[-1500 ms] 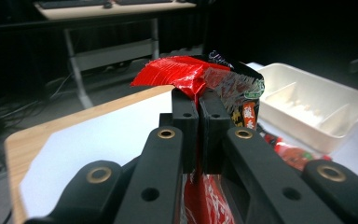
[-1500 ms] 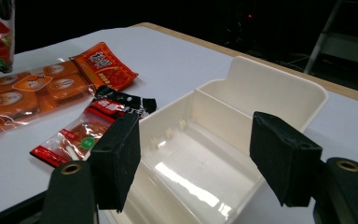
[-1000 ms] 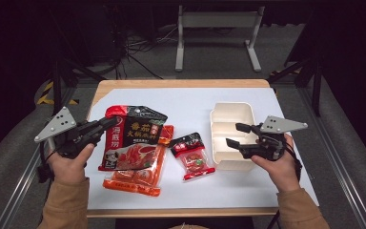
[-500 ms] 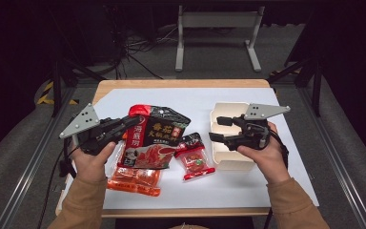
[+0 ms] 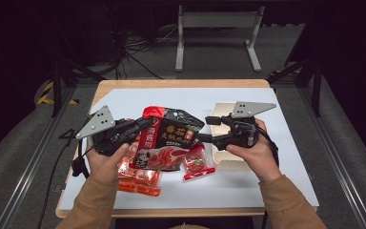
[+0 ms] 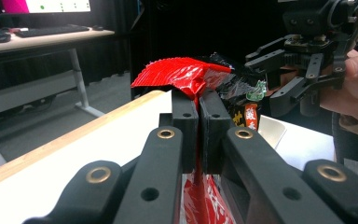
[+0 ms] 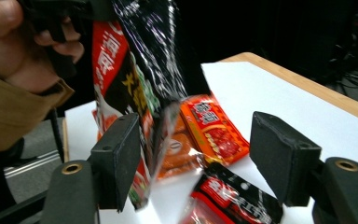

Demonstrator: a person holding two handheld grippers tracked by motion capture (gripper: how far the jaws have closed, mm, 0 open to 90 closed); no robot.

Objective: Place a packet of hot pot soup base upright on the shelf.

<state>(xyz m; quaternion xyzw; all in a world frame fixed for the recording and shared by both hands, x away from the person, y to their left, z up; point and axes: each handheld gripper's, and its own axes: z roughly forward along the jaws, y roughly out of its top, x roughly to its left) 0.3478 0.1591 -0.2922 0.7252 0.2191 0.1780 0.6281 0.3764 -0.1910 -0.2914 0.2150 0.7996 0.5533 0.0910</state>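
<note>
Held pouch: a large glossy pouch (image 5: pixel 169 138), black and red with printed characters and a picture of red food, lifted off the table and hanging tilted between the two grippers; its red top corner is crumpled.
Pouch place: at the centre of the white sheet (image 5: pixel 286 176) in the high view, above the packets lying there.
Left gripper: the left gripper (image 6: pixel 198 109) has its black jaws pressed together on the pouch's red top edge, at 9 o'clock of the pouch in the high view.
Right gripper: the right gripper (image 7: pixel 200 158) has its jaws spread wide; the pouch's lower edge hangs just inside the left-hand jaw in its own view, and whether that jaw touches the film cannot be told. The other jaw stands well apart from it.
Beneath: an orange packet (image 5: pixel 140 180) at 7 o'clock of the pouch, a small red sachet (image 5: pixel 196 163) at 5 o'clock, both flat on the sheet.
Tray: a cream tray (image 5: pixel 219 121) at 3 o'clock, partly behind the right gripper.
Edges: the wooden table edge (image 5: pixel 181 84) runs at 12 o'clock; bare sheet lies open toward 12 and toward 4 o'clock.
Hard to see: the pouch covers most of the orange packet; the right gripper view is blurred, so print there is unreadable; the tray's compartments are hidden.
</note>
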